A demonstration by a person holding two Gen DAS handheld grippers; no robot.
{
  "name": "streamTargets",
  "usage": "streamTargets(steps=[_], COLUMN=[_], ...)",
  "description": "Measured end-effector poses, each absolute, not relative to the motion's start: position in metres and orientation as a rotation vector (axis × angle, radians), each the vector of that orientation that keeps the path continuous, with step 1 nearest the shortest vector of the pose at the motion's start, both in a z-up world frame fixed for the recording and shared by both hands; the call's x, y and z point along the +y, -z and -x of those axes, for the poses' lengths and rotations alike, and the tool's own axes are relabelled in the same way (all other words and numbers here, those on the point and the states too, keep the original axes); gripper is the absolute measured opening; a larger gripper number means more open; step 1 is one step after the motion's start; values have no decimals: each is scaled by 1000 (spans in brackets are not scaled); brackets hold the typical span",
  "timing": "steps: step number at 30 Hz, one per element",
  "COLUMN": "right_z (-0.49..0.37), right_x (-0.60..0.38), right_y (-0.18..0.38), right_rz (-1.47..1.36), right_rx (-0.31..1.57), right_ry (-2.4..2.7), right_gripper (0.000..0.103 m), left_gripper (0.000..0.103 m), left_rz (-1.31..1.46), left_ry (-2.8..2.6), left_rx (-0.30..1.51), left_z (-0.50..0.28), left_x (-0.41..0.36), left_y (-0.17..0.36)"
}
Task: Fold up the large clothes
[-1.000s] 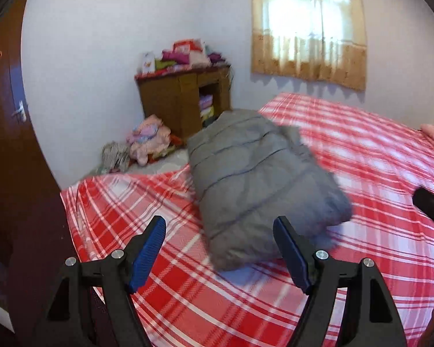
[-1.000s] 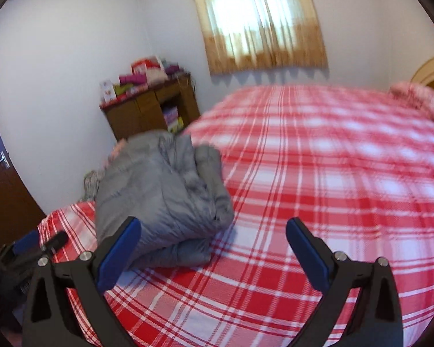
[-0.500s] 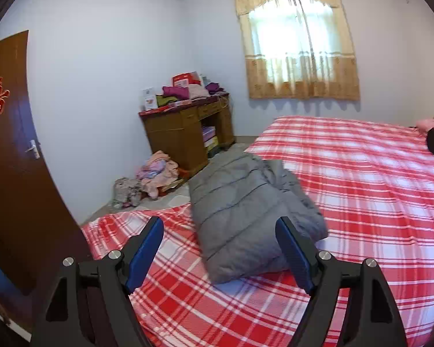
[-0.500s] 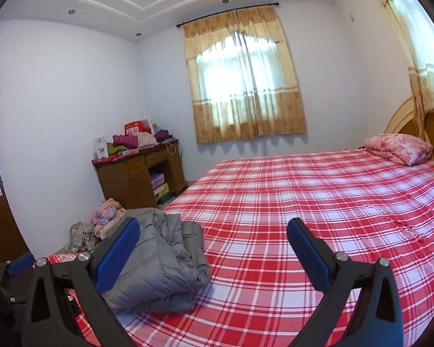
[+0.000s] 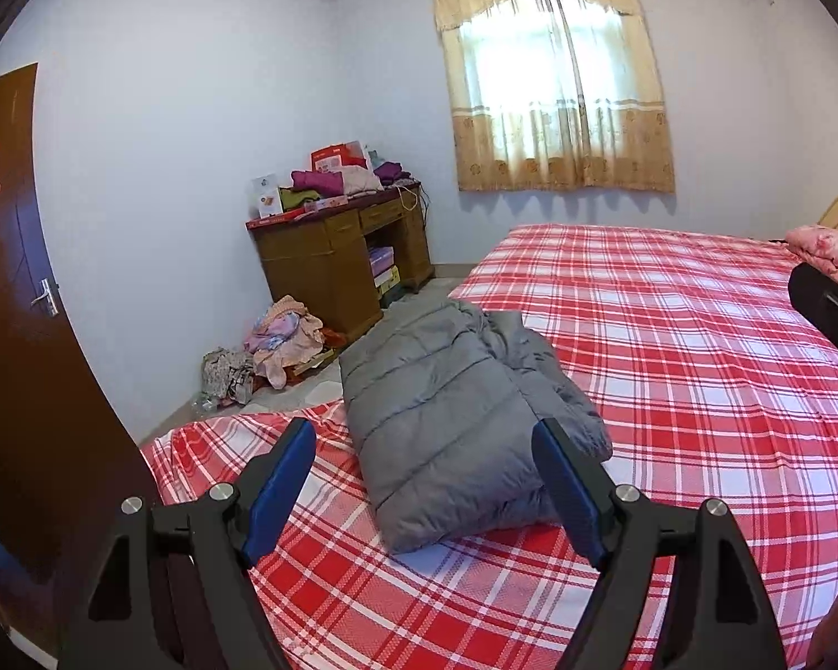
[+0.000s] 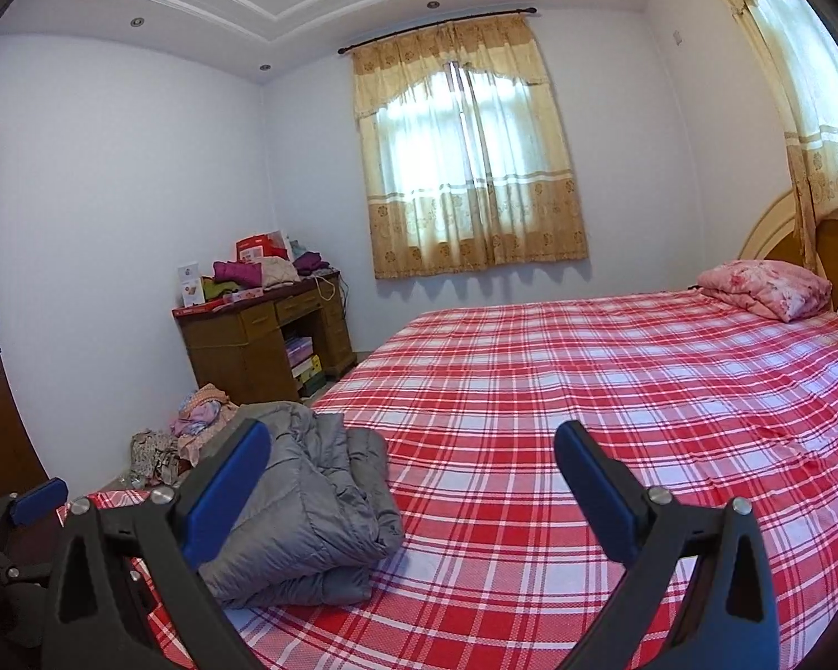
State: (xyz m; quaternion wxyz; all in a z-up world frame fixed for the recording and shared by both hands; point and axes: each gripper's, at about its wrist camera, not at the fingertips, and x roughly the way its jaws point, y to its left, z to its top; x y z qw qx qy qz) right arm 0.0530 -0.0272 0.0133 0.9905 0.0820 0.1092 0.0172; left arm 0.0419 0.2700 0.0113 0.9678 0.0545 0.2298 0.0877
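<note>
**A:** Jacket [image 5: 452, 419] first, from your left wrist view: which way does it lie?

**B:** It's a grey quilted one, folded into a thick bundle on the near corner of your bed [image 5: 670, 346], on the red plaid sheet. Its long axis runs from just ahead of your left gripper [image 5: 424, 494] away toward the desk [image 5: 329, 262], with the stitched bands crossing it. The smooth folded end faces you; the far right side is rumpled.

**A:** And that gripper?

**B:** Your left gripper is spread wide with nothing between the blue pads, clear of the cloth. Its right finger covers part of the bundle's near right corner. At the right edge you see only a dark piece of your right gripper [image 5: 827, 312], cut off by the frame.

**A:** Now the right wrist view.

**B:** Your right gripper [image 6: 413, 494] is also spread wide and holds nothing, pointing over the bare sheet toward the pillow [image 6: 765, 287]. The jacket [image 6: 313, 508] sits low left, showing stacked layers on its side; your left finger hides part of it. The left gripper [image 6: 33, 502] peeks in at the left edge, mostly cut off.

**A:** Any containers?

**B:** The desk's open shelf holds what look like stacked boxes, too small to read; clothes are piled on top and on the floor [image 6: 195, 435] beside it.
</note>
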Motion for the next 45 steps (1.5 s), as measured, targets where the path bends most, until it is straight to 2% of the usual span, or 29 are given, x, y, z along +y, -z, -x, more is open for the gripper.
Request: streamTargets(steps=[45], right_z=[-49], right_x=[-41], right_y=[-15], right_rz=[-190], right_rx=[232], right_ry=[7], right_gripper=[103], left_gripper=[80], left_rz=[-116], left_ry=[-254], left_rx=[437], left_z=[-46], left_x=[272], left_y=[-15])
